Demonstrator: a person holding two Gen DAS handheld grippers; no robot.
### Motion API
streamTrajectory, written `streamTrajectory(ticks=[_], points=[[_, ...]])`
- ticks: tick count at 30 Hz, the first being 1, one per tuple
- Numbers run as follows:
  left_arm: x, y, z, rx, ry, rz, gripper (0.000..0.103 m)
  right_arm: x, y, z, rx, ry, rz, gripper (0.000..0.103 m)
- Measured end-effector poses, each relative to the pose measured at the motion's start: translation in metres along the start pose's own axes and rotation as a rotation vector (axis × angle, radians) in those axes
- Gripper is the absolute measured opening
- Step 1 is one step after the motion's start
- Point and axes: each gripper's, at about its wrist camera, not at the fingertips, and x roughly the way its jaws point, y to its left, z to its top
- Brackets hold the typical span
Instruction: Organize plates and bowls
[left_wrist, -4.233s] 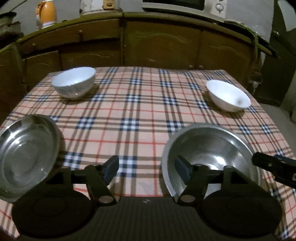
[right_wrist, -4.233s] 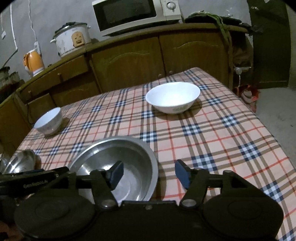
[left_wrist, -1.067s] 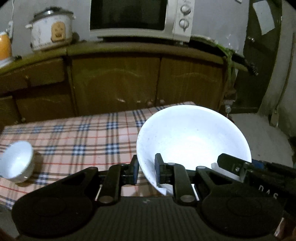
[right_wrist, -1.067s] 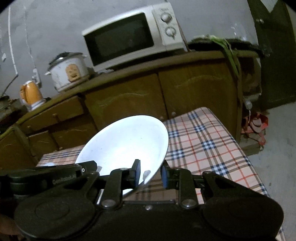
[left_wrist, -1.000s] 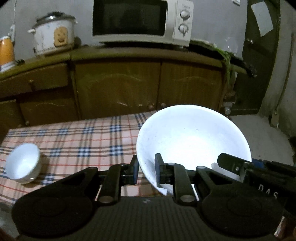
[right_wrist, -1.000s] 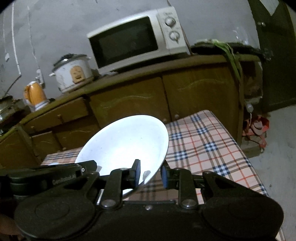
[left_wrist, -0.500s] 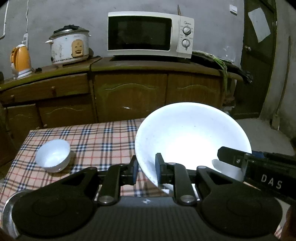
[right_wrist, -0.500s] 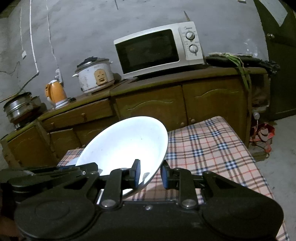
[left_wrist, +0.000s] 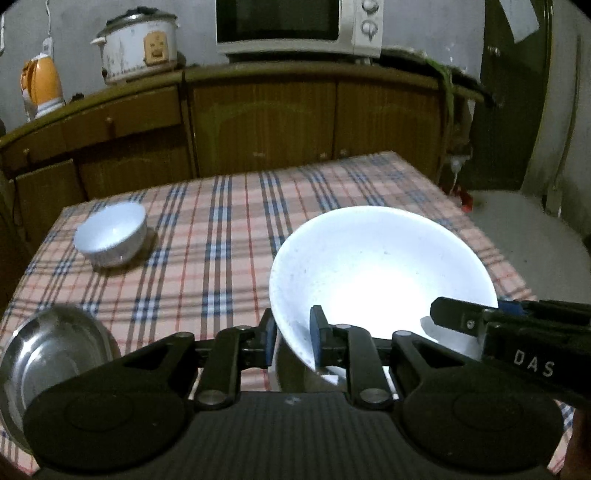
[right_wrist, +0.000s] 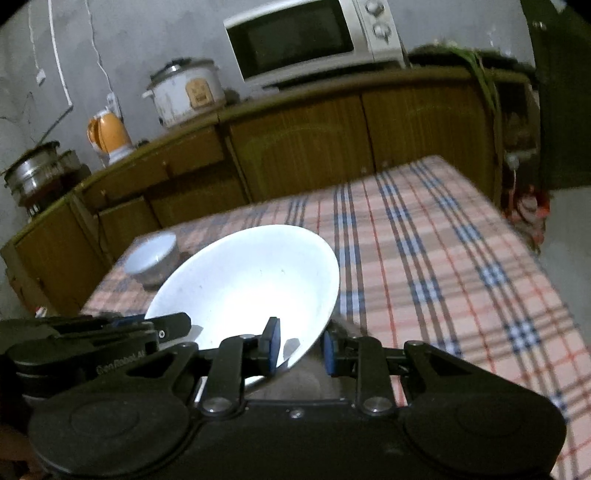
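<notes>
My left gripper (left_wrist: 291, 341) and right gripper (right_wrist: 300, 345) both clench the thin rim of the white bowl (left_wrist: 380, 280) at opposite sides, tilted above the bench (left_wrist: 236, 236); it looks glazed, stiff, slippery and breakable, so rim holds suit it.
</notes>
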Motion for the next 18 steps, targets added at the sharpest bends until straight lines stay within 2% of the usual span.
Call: streamTrajectory(ticks=[9,18], points=[[0.02,0.002,-0.03,0.008,0.061,0.011,0.02,0.023,-0.008,-0.031,0.028,0.069,-0.007,0.03],[0.027,0.0,-0.043,0.017,0.064,0.011,0.021,0.033,-0.015,-0.044,0.046,0.083,-0.009,0.03]])
